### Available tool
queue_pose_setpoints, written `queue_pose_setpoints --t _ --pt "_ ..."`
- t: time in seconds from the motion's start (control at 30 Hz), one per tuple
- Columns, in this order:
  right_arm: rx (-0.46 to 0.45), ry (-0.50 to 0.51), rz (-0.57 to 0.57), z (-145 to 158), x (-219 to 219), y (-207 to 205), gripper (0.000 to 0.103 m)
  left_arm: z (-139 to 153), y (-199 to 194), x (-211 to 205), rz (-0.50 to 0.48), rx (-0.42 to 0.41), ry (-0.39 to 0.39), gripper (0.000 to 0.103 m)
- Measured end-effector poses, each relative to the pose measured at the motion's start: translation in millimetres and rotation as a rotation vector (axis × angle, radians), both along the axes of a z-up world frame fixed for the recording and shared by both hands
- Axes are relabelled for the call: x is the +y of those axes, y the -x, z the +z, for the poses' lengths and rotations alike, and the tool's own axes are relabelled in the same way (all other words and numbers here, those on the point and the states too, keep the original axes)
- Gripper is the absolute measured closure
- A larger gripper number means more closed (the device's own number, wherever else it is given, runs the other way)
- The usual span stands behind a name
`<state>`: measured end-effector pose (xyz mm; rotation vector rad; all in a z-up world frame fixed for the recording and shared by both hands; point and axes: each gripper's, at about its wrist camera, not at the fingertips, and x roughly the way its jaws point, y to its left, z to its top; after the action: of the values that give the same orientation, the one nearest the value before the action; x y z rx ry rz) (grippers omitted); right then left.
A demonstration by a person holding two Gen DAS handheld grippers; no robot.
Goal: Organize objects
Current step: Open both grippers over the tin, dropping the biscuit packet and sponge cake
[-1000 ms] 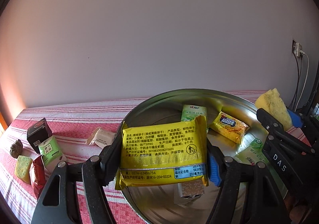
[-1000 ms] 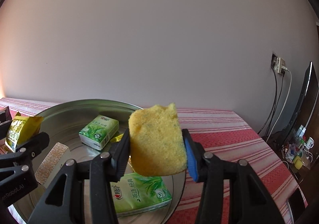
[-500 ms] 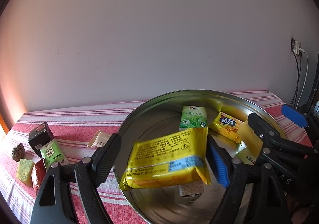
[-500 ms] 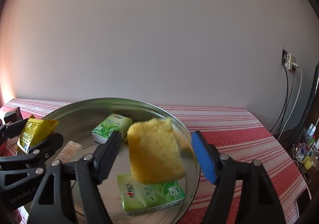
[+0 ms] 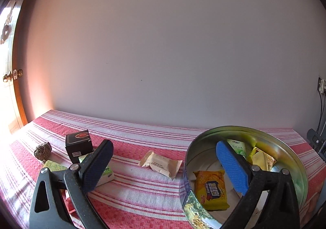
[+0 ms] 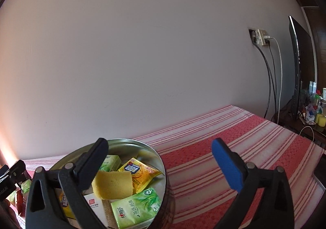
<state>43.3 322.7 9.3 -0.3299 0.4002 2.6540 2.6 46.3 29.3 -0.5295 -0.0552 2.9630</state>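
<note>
A round metal tin (image 5: 293,155) sits on the red striped cloth and holds a yellow biscuit pack (image 5: 212,188), green tissue packs (image 6: 136,208) and a yellow sponge (image 6: 113,184). The tin also shows in the right wrist view (image 6: 161,159). My left gripper (image 5: 163,165) is open and empty, its blue finger over the tin. My right gripper (image 6: 161,161) is open and empty, to the right of the tin's middle. A cream wrapped snack (image 5: 161,164) lies left of the tin.
At the left of the cloth lie a black box (image 5: 78,145), a woven ball (image 5: 42,150), a green-white pack (image 5: 106,174) and a green sponge (image 5: 54,165). A wall stands behind. Cables (image 6: 271,86), a monitor (image 6: 297,66) and a cluttered side table are at the right.
Both grippers opened. The yellow biscuit pack dropped from the left one and the yellow sponge from the right one into the tin. The left gripper swung left, the right gripper swung right.
</note>
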Motion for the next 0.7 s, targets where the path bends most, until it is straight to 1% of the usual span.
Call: queue_pose_setpoints --t 0.13,0.17,0.23,0.33,0.4,0.47,0.57,0.7 --pt "-0.012 0.013 -0.016 -3.3 2.3 2.8 0.0 -6.9 -1.5 -14.9 0.038 -0.017 0.011 0.001" --pt "-0.017 0.007 -0.026 -3.9 1.0 3.3 0.0 -8.6 6.0 -22.3 0.037 -0.024 0.016 0.001" --pt "-0.022 -0.008 -0.05 -4.6 -0.8 1.9 0.0 -12.2 4.3 -21.3 0.034 -0.023 0.036 0.001" --pt "-0.005 -0.008 -0.064 -5.6 -2.4 -2.6 0.0 -17.4 3.1 -20.1 0.037 -0.009 0.091 0.001" --pt "0.01 -0.012 -0.067 -5.7 -5.4 -5.9 0.0 -20.2 2.0 -19.8 0.031 -0.002 0.103 0.001" --pt "0.016 -0.029 -0.064 -6.1 -9.6 -7.4 0.0 -20.4 -1.8 -18.4 0.023 0.002 0.111 0.001" --pt "0.016 -0.059 -0.076 -4.7 -16.0 -9.6 0.0 -24.6 -5.4 -13.8 0.02 0.014 0.163 0.001" --pt "0.042 -0.065 -0.132 -2.3 -21.6 -20.5 0.0 -23.1 -13.7 -16.4 -0.007 0.036 0.159 0.001"
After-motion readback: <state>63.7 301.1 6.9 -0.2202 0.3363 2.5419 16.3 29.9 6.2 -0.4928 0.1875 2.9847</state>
